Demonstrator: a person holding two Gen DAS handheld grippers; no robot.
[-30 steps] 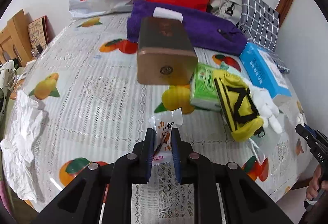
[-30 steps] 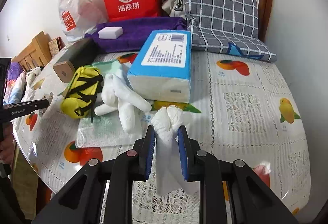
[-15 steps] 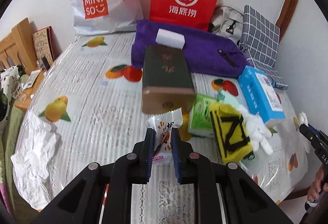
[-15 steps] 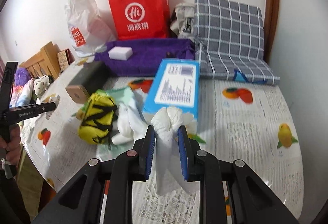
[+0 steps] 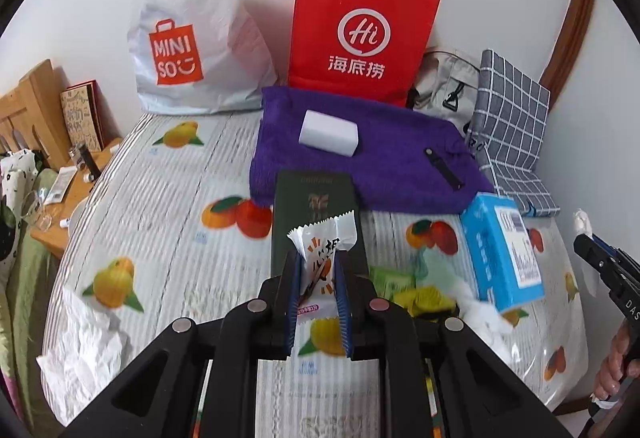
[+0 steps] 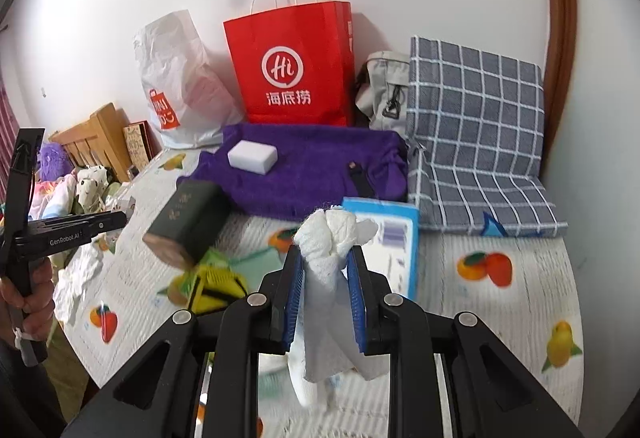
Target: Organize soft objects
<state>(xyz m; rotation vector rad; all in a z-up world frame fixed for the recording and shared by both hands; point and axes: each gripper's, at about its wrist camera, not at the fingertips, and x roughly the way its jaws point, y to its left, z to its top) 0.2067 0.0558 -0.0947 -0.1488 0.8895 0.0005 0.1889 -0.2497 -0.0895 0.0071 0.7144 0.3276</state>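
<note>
- We hold a small snack packet (image 5: pixel 320 266) in our left gripper (image 5: pixel 318 278); the two pads are pressed on its sides, and its crimped top sticks up above them.
- We hold a wad of white tissue (image 6: pixel 328 250) in our right gripper (image 6: pixel 326 278); the jaws are clamped on its middle, the bunched top stands above the pads and a loose tail hangs below.
- Both things are held above the table (image 5: pixel 168 222), which has a cloth with fruit prints.
- Behind the packet lies a dark green box (image 5: pixel 316 205), and beside it, to the right, a blue tissue pack (image 5: pixel 500 250).
- Near the box, a yellow pouch (image 6: pixel 216 282) and a green packet (image 5: pixel 392 278) lie together; they are blurred.
- A white stuffed toy (image 5: pixel 480 314) lies just beside the blue pack.
- Farther back, a purple towel (image 5: pixel 392 157) carries a white sponge block (image 5: pixel 330 131).
- By the wall stand a red paper bag (image 5: pixel 360 37) and a white plastic bag (image 5: pixel 192 29); a grey checked cushion (image 6: pixel 472 141) lies at the right.
- Crumpled white paper (image 5: pixel 84 350) lies at the left edge of the table.
</note>
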